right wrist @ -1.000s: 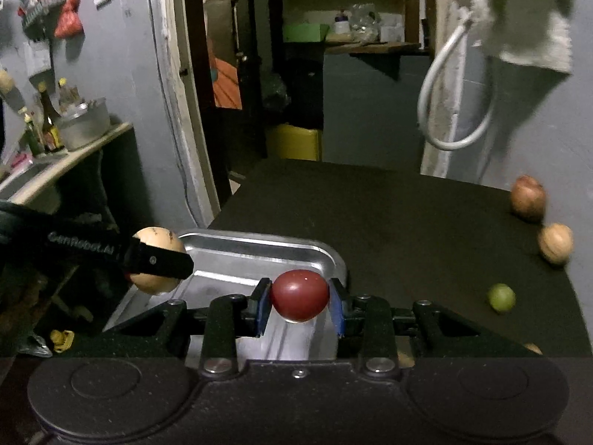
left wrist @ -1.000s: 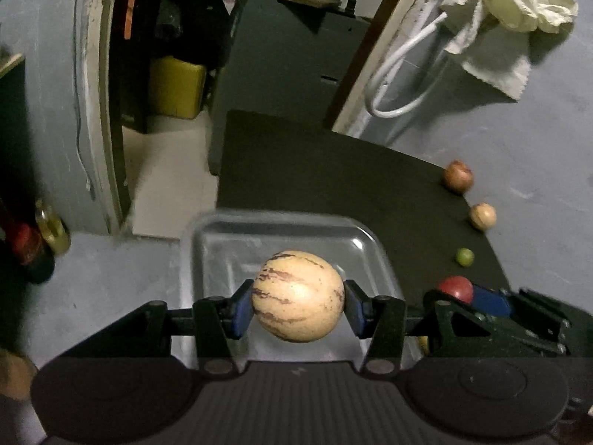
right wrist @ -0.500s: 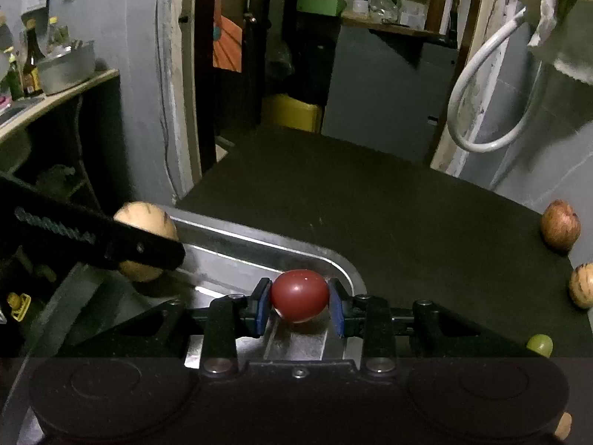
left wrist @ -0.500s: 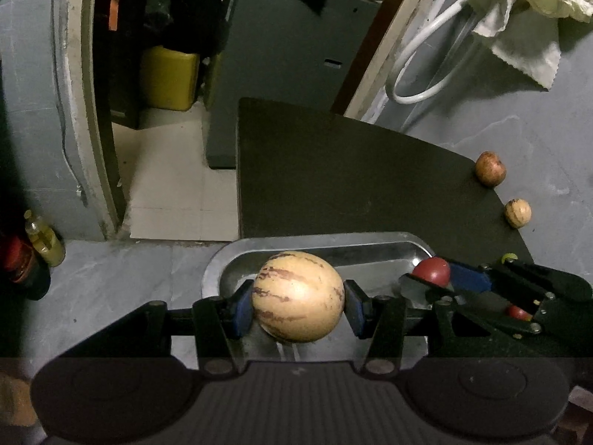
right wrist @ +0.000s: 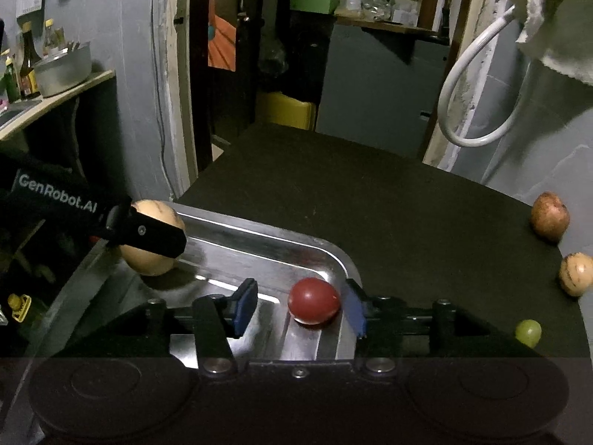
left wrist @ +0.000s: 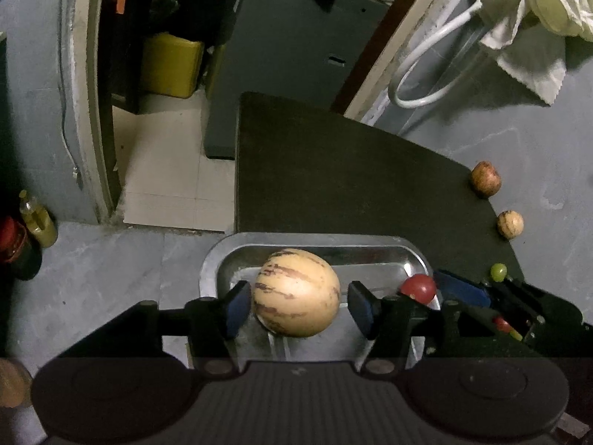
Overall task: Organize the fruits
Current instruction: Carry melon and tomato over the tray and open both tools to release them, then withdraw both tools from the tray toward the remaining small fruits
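A dark worktop (right wrist: 389, 200) carried a steel tray (right wrist: 333, 256) at its near edge. The left tool (left wrist: 298, 302) was opening, its pads apart from the striped melon (left wrist: 296, 291) in the tray. The right tool (right wrist: 300, 306) was opening too, the red fruit (right wrist: 314, 300) lying loose in the tray between its pads.

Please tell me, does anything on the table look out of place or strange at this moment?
Three fruits lie outside the steel tray, near the table's right edge: a reddish apple, a tan striped fruit and a small green fruit. Nothing looks spilled or damaged.
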A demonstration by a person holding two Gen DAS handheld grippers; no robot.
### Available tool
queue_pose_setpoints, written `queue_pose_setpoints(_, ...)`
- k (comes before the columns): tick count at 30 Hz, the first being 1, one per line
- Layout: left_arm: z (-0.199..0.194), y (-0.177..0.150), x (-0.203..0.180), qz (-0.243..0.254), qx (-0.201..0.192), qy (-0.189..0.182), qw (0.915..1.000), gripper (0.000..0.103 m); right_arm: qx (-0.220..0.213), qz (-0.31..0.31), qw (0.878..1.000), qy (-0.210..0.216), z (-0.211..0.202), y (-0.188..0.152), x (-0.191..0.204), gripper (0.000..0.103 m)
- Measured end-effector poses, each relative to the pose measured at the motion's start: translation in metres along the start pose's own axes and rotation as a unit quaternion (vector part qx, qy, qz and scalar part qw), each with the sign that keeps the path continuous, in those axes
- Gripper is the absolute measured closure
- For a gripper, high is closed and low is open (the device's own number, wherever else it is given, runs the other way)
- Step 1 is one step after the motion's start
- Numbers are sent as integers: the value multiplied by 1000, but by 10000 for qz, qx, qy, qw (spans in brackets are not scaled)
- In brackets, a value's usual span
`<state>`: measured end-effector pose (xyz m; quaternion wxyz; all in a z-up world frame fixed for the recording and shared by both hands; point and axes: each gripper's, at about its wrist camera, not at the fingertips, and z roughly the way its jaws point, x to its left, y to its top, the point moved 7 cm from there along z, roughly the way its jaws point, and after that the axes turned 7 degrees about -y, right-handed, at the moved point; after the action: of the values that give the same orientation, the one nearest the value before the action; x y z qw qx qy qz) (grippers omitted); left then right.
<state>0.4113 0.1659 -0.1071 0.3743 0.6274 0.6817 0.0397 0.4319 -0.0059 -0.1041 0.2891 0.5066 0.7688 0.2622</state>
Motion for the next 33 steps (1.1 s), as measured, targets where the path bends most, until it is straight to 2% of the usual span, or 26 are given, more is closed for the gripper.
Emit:
queue_pose_setpoints(3, -9, -1, -1, -66, -101, 31, 9999, 33, -50, 75, 10000, 3, -15, 0, -5, 36)
queue_pose_setpoints(8, -32, -6, -7, -172, -367, 131, 9991, 17, -150, 205, 9997, 7, -45, -3, -13, 21)
queue_pose_setpoints(14, -61, -24, -12, -301, -560, 312, 9975, 5, -241, 403, 9989, 31, -82, -16, -23, 6)
queue_pose_setpoints(21, -89, -62, -21, -270, -564, 497, 9968, 1, -399, 634, 9969, 220, -126, -36, -29, 1)
queue_pose_setpoints(33, -132, -136, -41, -158, -297, 898, 9954, 1, -394, 439, 9962, 648, -182, -84, -30, 1)
